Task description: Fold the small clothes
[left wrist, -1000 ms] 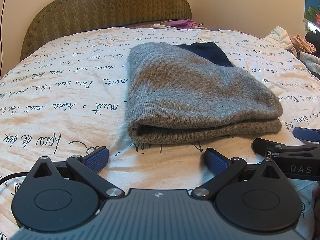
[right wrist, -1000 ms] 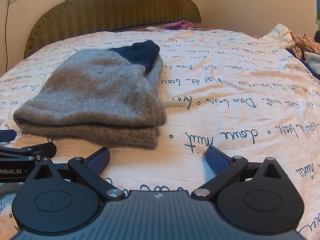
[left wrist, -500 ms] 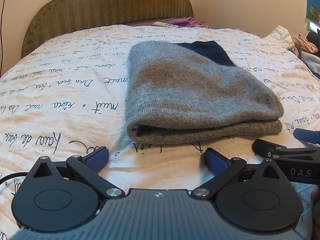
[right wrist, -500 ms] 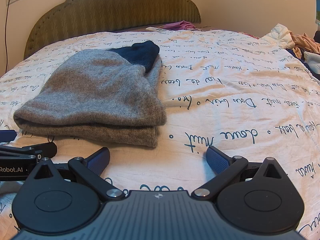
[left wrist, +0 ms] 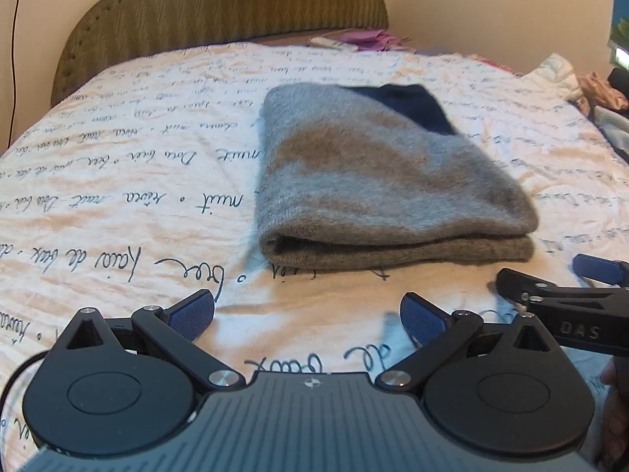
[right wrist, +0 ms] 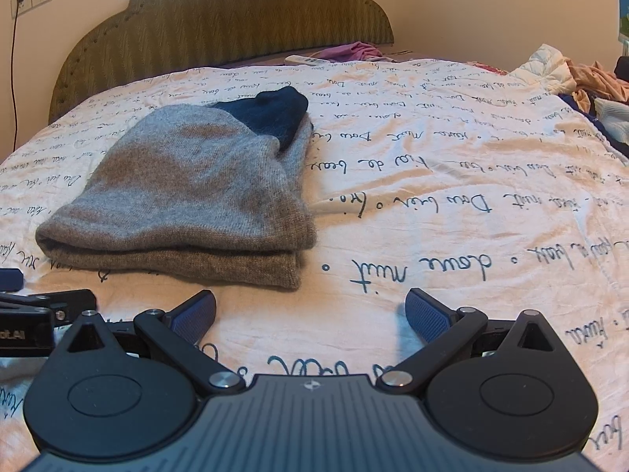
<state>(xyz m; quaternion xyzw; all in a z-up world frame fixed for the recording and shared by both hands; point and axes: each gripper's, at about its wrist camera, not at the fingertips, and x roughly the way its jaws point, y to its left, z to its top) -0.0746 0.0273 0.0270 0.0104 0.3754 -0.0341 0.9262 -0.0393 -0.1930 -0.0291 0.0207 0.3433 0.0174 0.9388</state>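
A grey knit garment (left wrist: 377,181) lies folded on the bed, with a dark navy part (left wrist: 412,108) showing at its far end. In the right wrist view the same grey garment (right wrist: 196,192) sits left of centre. My left gripper (left wrist: 306,316) stands open over the sheet, just short of the garment's near folded edge, nothing between its fingers. My right gripper (right wrist: 310,314) is open too, near the garment's right front corner and apart from it. The right gripper also shows at the left wrist view's right edge, where one finger (left wrist: 597,269) is visible.
The bed's white sheet (right wrist: 452,204) carries dark handwritten script. A green padded headboard (right wrist: 220,19) stands behind. Pink cloth and a remote (right wrist: 310,59) lie at the bed's head. A heap of clothes (right wrist: 570,78) sits at the right edge.
Both grippers have drawn back and lifted slightly from the folded garment, so it looks a little farther away. The garment has not moved, and both grippers stay open.
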